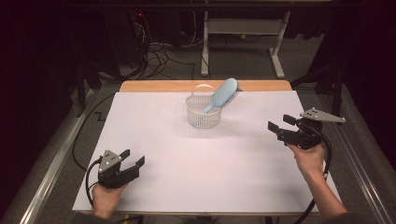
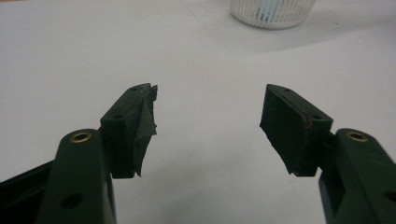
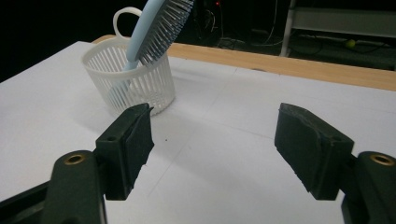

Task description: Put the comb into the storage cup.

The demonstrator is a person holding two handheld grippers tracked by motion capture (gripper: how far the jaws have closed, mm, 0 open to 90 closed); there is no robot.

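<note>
two claws (image 1: pixel 132 157) (image 1: pixel 279 124) agape, one basket (image 1: pixel 203 115), one hairbrush (image 1: pixel 222 94)

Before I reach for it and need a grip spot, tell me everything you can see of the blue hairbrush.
The blue hairbrush is pale blue, plastic by its look, with an oval paddle head and a slim handle. It stands handle-down in the white slotted basket, leaning on the rim so the head juts up and out toward the table's far edge. In the right gripper view its dark bristles face down and sideways. Nothing else touches it.
</note>
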